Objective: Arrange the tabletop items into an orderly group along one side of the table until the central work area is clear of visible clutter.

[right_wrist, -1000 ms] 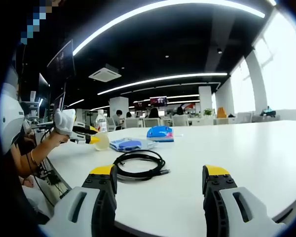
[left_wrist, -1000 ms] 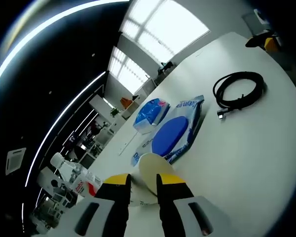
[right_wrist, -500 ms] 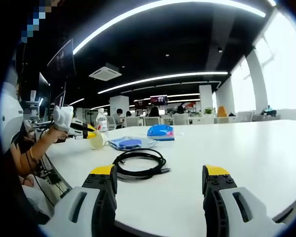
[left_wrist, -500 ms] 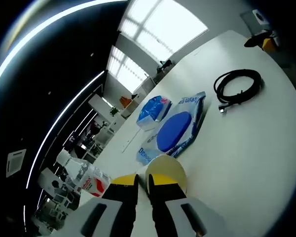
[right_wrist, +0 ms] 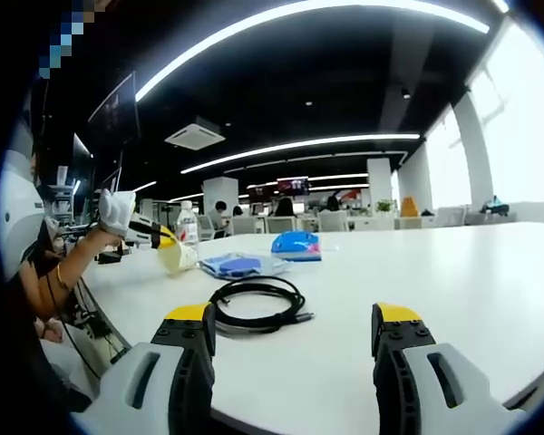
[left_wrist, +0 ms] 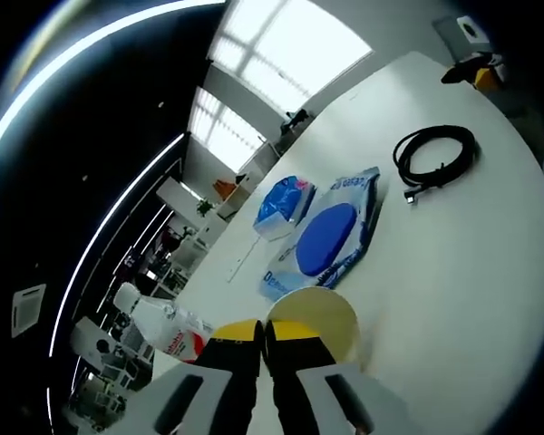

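While my left claw (left_wrist: 264, 328) pinches the pale paper cup (left_wrist: 319, 313) by its rim above the counter (left_wrist: 471, 272), I judge it light and crushable; in the right gripper view my right claw (right_wrist: 293, 319) gapes empty over the limp coiled cable (right_wrist: 257, 304), best lifted by its bundled loops

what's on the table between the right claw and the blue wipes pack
The coiled black cable lies between the right claw and the wipes pack, seen in the right gripper view; otherwise bare white table.
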The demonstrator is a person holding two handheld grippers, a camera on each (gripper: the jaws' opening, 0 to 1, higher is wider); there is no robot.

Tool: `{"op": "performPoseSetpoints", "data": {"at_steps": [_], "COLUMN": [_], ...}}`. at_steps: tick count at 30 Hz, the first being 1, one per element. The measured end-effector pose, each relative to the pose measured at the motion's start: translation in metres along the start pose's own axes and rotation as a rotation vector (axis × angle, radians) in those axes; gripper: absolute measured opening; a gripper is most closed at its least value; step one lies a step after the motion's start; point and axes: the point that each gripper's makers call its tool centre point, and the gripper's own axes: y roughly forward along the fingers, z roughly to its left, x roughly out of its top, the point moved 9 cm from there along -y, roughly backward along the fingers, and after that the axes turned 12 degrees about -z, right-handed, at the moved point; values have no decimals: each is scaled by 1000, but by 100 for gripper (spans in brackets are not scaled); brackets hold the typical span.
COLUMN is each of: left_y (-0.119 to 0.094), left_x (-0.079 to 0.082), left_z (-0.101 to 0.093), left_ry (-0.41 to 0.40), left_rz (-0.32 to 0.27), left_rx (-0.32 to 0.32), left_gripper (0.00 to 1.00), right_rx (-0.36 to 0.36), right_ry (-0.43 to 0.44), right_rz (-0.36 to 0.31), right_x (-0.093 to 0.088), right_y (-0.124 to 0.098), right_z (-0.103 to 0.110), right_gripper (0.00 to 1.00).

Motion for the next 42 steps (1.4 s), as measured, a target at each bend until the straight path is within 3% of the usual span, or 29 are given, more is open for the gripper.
{"op": "performPoseSetpoints", "data": {"at_steps": [14, 22, 29, 36, 42], "left_y": [6, 10, 17, 31, 38], "left_x": [2, 8, 8, 6, 8], "left_z": [14, 37, 41, 52, 60], "left_ry": [-11, -34, -64, -110, -79], "left_rz": [3, -17, -41, -32, 6], "left_rx": [-37, -56, -69, -122, -191], "left_gripper": [1, 1, 1, 1, 1], "right_rx": [0, 6, 6, 9, 0], "right_ry": [0, 2, 12, 13, 13], "right_rz": [-1, 2, -1, -4, -7], "right_x": [0, -2, -4, -3, -3], "right_y": [0, 1, 3, 3, 0], "right_z": [0, 1, 1, 0, -2], "right_gripper": [67, 67, 67, 67, 67]}}
